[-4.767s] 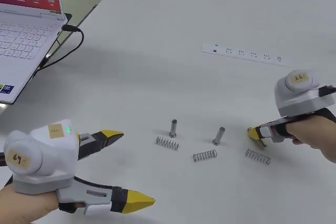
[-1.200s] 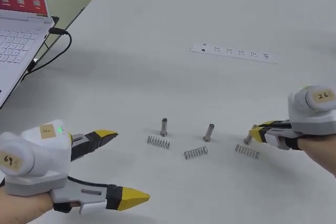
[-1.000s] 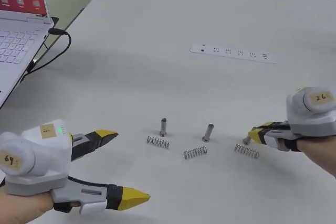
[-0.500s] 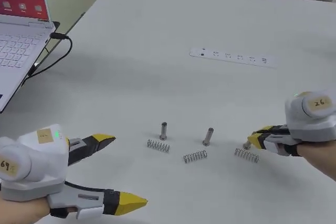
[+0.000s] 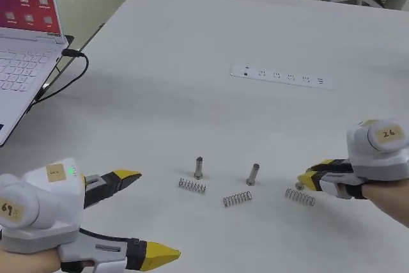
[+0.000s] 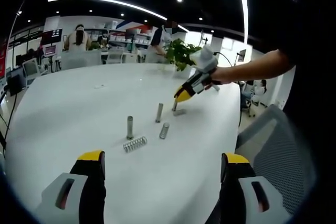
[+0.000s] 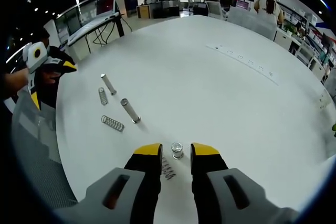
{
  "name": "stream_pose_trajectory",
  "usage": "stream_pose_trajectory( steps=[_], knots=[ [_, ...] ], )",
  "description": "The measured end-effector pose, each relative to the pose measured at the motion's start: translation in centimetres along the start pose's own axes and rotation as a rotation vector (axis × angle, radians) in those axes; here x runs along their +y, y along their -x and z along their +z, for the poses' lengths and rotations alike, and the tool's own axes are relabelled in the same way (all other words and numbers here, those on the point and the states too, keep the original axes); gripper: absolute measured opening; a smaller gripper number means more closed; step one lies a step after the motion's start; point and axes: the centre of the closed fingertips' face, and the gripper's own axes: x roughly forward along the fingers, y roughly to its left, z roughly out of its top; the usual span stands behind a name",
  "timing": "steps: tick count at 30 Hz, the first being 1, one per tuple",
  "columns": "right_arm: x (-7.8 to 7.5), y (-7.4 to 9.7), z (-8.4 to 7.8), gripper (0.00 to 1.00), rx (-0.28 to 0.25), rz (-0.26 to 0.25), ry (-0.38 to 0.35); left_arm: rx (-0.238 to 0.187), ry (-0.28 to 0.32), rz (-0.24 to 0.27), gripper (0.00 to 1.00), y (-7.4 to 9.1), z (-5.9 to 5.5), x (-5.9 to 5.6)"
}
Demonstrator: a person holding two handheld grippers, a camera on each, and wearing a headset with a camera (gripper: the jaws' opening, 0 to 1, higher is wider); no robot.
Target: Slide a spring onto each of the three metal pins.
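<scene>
nothing among the parts has shifted since the earlier frames: pins and springs lie as they did, and most of the change is the headset tipping. the right gripper point(image 5: 305, 181) has eased back a touch, so the right pin point(image 5: 299, 185), hidden behind its tips in the earliest frame, now shows just off them.

all three pins stand upright in a row on the white table point(image 5: 192, 62), each with a bare shank. the left pin point(image 5: 199, 167) and middle pin point(image 5: 254, 173) each have a spring lying flat on the near side: the left spring point(image 5: 192, 186) and the middle spring point(image 5: 237, 199). the right spring point(image 5: 300, 197) lies just near of the right pin. no spring is on a pin yet.

in the right gripper view the jaws stand narrowly apart, one on each side of the right pin's head, with a sliver of gap on both sides, so they grip nothing. the left gripper point(image 5: 144, 217) waits near and to the left, jaws spread wide and empty.

the step in hand looks like the first pairing, on the right. the next move likely calls for closing on that pin to steady it, or dropping to the spring. then the coil's open end must line up with the pin top before it slides down. the spring is small and may roll or spring away if pinched off-centre.
</scene>
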Motion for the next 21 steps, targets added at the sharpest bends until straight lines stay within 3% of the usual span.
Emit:
stream_pose_trajectory(
  steps=[4,21],
  knots=[
    [0.21,0.00,-0.11,0.30,-0.005,0.002,0.006,-0.004,0.002,0.002,0.88,0.07,0.18,0.03],
    [0.39,0.62,-0.48,0.53,-0.046,-0.006,0.008,-0.002,0.000,0.000,0.88,0.04,0.29,0.00]
  ],
)
